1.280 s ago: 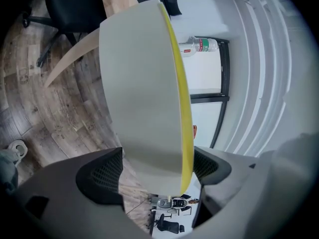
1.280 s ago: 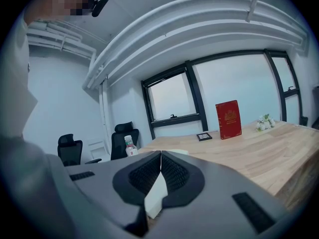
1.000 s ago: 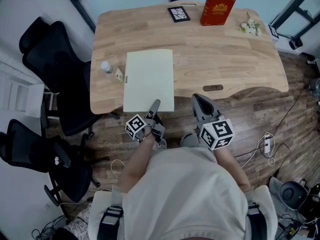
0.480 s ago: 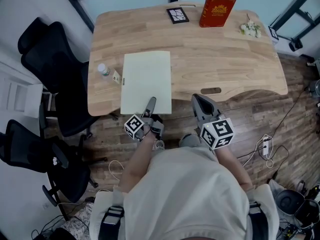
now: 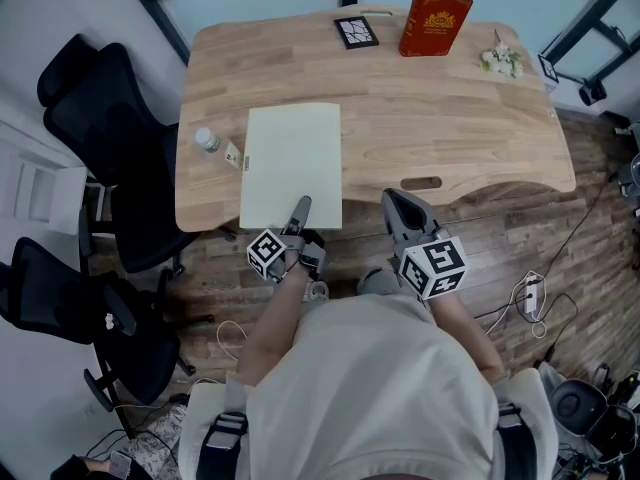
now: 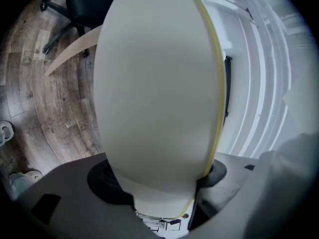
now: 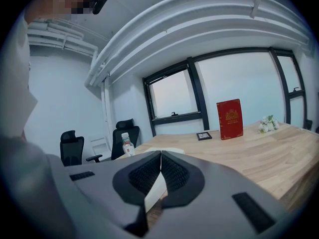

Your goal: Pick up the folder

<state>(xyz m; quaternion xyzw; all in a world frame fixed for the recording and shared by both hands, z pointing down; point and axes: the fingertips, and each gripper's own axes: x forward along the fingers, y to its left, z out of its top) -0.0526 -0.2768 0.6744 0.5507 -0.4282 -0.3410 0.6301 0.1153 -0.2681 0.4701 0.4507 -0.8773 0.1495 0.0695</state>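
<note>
Left fingers: the left gripper (image 5: 302,210) has its fingers (image 6: 102,183) spread to either side of the near edge of the folder (image 5: 292,158); they have just been closing in; the edge sits between them, not yet clamped
Right fingers: the right gripper (image 7: 160,156) is clenched, tips together, gripping nothing; it hangs beside the left fingers, off the near edge of the surface (image 5: 450,108)
Folder: pale; flat on the surface; it reaches straight away from the left fingers
Past the left fingers: a small bottle (image 5: 208,139) just left of the folder
Past the right fingers: a red book (image 5: 436,16) upright at the far edge; a dark frame (image 5: 357,30) to its left; white flowers (image 5: 500,56) to its right
Left of the left fingers: black chairs (image 5: 100,108) on the wood floor (image 5: 560,238)
</note>
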